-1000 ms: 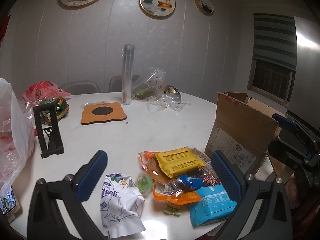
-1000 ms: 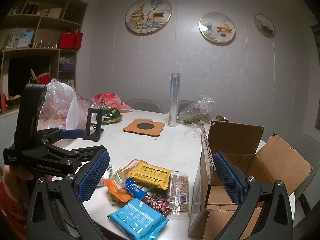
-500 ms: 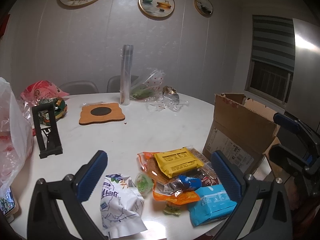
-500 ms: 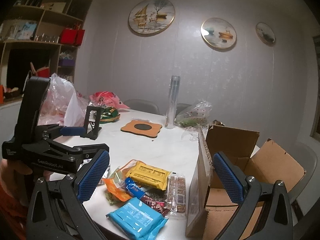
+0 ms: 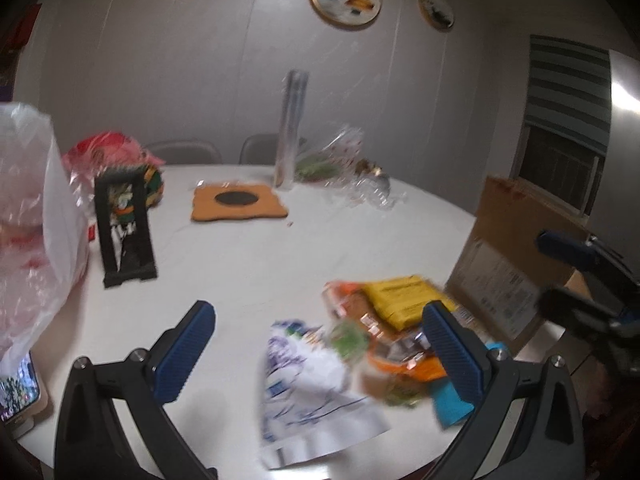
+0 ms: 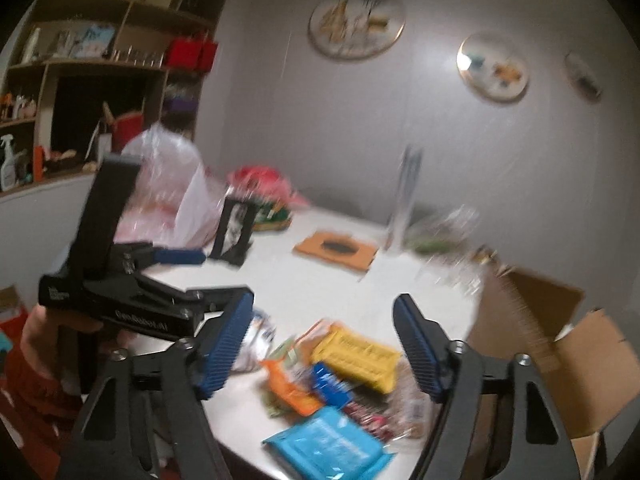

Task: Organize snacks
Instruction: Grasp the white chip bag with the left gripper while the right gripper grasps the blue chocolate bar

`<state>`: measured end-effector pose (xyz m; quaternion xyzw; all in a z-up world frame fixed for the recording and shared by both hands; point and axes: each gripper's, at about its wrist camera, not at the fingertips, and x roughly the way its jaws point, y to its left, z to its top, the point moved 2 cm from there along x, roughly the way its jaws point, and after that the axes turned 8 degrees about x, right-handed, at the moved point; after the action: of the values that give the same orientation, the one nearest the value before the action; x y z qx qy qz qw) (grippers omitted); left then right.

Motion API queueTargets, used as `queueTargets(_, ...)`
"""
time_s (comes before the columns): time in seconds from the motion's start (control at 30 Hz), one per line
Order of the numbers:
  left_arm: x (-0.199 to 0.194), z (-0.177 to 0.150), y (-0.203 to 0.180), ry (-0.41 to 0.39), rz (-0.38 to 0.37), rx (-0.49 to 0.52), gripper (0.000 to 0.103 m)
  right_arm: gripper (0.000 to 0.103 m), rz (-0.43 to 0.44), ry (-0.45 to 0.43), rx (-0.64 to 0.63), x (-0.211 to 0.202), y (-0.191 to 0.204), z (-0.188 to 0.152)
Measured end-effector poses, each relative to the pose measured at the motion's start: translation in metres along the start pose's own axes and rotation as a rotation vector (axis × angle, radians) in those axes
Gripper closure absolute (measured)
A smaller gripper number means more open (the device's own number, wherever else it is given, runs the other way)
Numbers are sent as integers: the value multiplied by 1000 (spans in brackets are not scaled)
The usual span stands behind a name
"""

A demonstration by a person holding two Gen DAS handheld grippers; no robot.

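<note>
Several snack packets lie in a heap near the front of the white round table point(image 5: 256, 264): a yellow pack point(image 5: 404, 300) point(image 6: 356, 354), a white-and-blue bag point(image 5: 312, 384), an orange pack point(image 6: 292, 390) and a light blue pack point(image 6: 326, 444). An open cardboard box point(image 5: 500, 256) point(image 6: 532, 320) stands to their right. My left gripper point(image 5: 320, 344) hangs open above the white bag, gripping nothing. My right gripper point(image 6: 322, 346) hovers over the heap; its jaws are closing and the space between them holds nothing. Both views are blurred.
A black stand point(image 5: 124, 228), an orange mat point(image 5: 238, 202), a tall clear roll point(image 5: 292, 128) and plastic bags point(image 5: 36, 200) sit further back. A phone point(image 5: 16, 392) lies at the left edge. Shelves point(image 6: 92, 80) fill the left wall. A hand point(image 6: 60, 344) holds the left gripper.
Both grippers have shifted over the table, and the views have turned blurred. The right gripper's jaws have come noticeably closer together. The snacks lie where they were.
</note>
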<state>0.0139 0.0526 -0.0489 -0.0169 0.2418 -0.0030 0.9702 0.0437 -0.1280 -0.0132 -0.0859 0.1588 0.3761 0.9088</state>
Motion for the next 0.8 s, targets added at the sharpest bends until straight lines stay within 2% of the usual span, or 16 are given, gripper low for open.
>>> queueTargets(0.2,24,-26,14,98,-5,-17,1,43,23,217,88,59,-13,-24)
queueTargets(0.33,37,-35,14,122,-66,-50,1,51,3,333,113,84,-27,-43)
queueTargets(0.63,65,-40,7,181,-117,-67,1,56,10,450,116,105,-39,-56)
queueTargets(0.67,68,-41,7,192,-116,-68,3,59,20,466,116,109,-40,-57)
queueTargets(0.8,75,-47,6,214,-132,-68,22,67,39,508,113,117,-41,-59)
